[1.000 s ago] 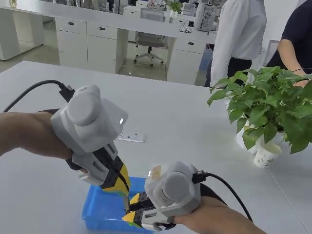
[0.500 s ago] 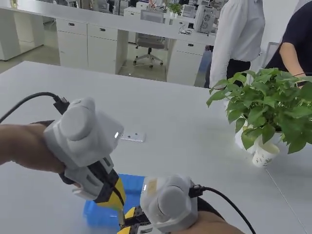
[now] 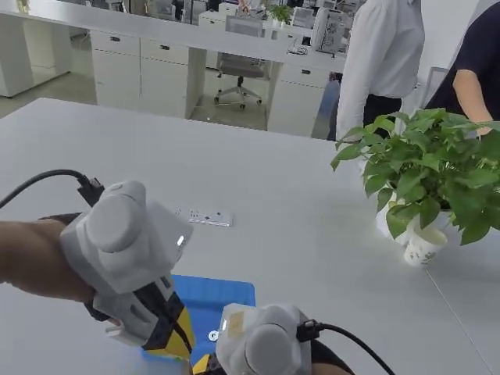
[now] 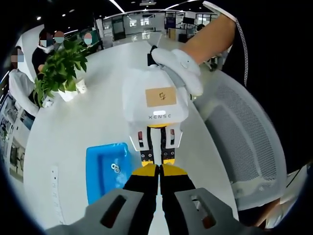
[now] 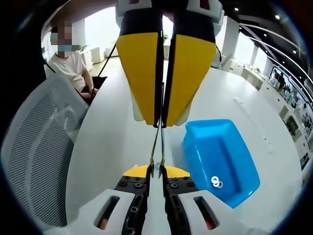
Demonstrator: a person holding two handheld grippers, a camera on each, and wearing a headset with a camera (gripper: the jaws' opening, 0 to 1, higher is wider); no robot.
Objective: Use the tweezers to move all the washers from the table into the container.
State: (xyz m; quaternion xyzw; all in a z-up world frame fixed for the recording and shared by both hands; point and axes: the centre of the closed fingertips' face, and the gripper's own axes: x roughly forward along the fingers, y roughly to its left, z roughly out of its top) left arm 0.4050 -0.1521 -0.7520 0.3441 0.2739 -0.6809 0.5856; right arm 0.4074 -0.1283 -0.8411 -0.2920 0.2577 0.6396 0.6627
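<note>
In the head view, the left gripper (image 3: 181, 344) is sitting at 7 o'clock and the right gripper (image 3: 201, 365) is peeking in at 6 o'clock. A blue plastic container (image 3: 226, 293) is lying on the white table (image 3: 312, 195) between them. One small silver metal washer (image 3: 213, 336) is lying inside it. The gripper bodies are hiding the jaws here, so I cannot tell how they are standing. A green leafy plant (image 3: 426, 168) is standing at 3 o'clock.

In the left gripper view, the left gripper's own yellow-tipped jaws are pressing together at 6 o'clock. The right gripper (image 4: 157, 159) is facing them, nose to nose. The container (image 4: 100, 178) is lying at 8 o'clock, with washers (image 4: 116, 168) inside.

The right gripper view is showing the thin silver metal tweezers (image 5: 157, 147). The left gripper (image 5: 163, 120) is reaching in from 12 o'clock and pinching them. The tweezers are running down to the right gripper's own jaws at 6 o'clock. Those jaws are sitting close beside the thin end, but I cannot tell if they are squeezing it. The container (image 5: 230, 147) is lying at 4 o'clock, with washers (image 5: 215, 182) in it.
</note>
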